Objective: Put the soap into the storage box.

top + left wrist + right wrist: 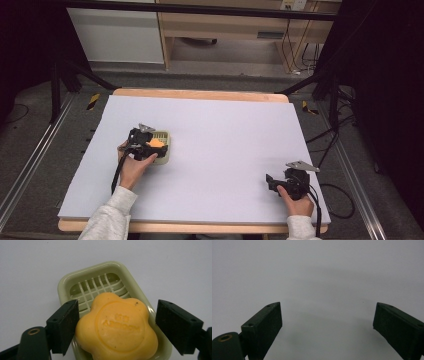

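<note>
Left gripper (116, 322) view reveals lettering stamped on the orange soap (117, 330).

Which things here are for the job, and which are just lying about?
For the job:
- orange flower-shaped soap bar
- pale green plastic soap dish under it
- left gripper, jaws open either side of the soap

Just lying about:
- right gripper, open over bare table
- white table

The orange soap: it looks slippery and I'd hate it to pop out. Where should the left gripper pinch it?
Across its two flanks, coming from above the soap, as the left gripper already straddles it. The flower-shaped scalloped edge offers notches for the flat pads, and the soap dish rim blocks a lower approach.
</note>
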Demonstrator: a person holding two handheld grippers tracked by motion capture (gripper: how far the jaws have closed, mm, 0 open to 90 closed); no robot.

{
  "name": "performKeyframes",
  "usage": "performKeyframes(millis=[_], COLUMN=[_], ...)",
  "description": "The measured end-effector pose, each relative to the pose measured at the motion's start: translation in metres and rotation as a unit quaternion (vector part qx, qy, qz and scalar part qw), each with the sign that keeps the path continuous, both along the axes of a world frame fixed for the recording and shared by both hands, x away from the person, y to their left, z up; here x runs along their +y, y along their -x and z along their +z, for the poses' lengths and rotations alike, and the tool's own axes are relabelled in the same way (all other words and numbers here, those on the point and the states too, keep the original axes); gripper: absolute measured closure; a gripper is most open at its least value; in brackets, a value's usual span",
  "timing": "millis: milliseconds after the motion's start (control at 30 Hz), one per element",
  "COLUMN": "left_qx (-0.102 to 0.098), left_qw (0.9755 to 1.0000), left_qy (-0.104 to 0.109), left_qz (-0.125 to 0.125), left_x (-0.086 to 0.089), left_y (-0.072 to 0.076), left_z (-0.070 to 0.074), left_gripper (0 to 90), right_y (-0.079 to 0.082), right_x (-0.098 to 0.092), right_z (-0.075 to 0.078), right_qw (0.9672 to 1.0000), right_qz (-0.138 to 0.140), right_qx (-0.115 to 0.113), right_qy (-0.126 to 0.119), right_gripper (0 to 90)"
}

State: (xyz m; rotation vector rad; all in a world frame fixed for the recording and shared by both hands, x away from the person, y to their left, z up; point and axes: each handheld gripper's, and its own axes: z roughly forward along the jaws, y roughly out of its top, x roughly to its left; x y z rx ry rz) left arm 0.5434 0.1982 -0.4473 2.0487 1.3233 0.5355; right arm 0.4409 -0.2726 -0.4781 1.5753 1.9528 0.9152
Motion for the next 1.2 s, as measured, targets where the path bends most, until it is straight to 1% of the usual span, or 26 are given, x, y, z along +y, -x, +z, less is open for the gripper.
performKeyframes(millis=[200, 400, 500, 567, 667, 700, 800, 967, 1100, 1200], left_qx=[-0.016, -0.032, -0.037, -0.037, -0.045, -0.047, -0.05, -0.053, -0.054, -0.045], left_qw=[0.9999, 0.9993, 0.9988, 0.9989, 0.9985, 0.9983, 0.9981, 0.998, 0.9976, 0.9983], left_qy=[0.006, 0.018, 0.029, 0.028, 0.031, 0.035, 0.034, 0.034, 0.044, 0.037], left_qz=[-0.002, -0.01, -0.013, -0.009, -0.007, -0.005, -0.007, -0.006, -0.002, -0.003], left_x=[0.0, 0.006, 0.015, 0.018, 0.026, 0.029, 0.038, 0.051, 0.06, 0.067], left_y=[0.007, 0.019, 0.027, 0.03, 0.036, 0.038, 0.045, 0.055, 0.061, 0.065], left_z=[0.008, 0.017, 0.019, 0.019, 0.02, 0.019, 0.018, 0.01, 0.005, 0.0], left_gripper=[18.1, 17.9, 18.1, 18.2, 18.7, 19.0, 19.4, 19.5, 19.5, 19.4], right_y=[0.0, 0.0, 0.0, 0.0, 0.0, 0.0, 0.001, 0.001, 0.001, 0.001], right_x=[-0.001, -0.002, -0.002, -0.003, -0.003, -0.004, -0.005, -0.006, -0.007, -0.008], right_z=[0.0, 0.0, 0.0, 0.0, 0.0, 0.0, 0.0, 0.0, 0.0, -0.001], right_qw=[1.0, 1.0, 1.0, 1.0, 0.9999, 0.9999, 0.9999, 0.9999, 0.9999, 0.9998], right_qz=[0.001, -0.002, -0.005, -0.003, -0.008, -0.007, -0.009, -0.012, -0.012, -0.014], right_qx=[-0.002, -0.001, -0.001, -0.002, -0.002, -0.003, -0.002, -0.003, -0.004, -0.001], right_qy=[-0.001, -0.005, -0.008, -0.007, -0.008, -0.009, -0.011, -0.012, -0.01, -0.013], right_gripper=[9.0, 8.9, 9.0, 9.0, 8.9, 9.0, 9.0, 9.0, 8.9, 9.0])
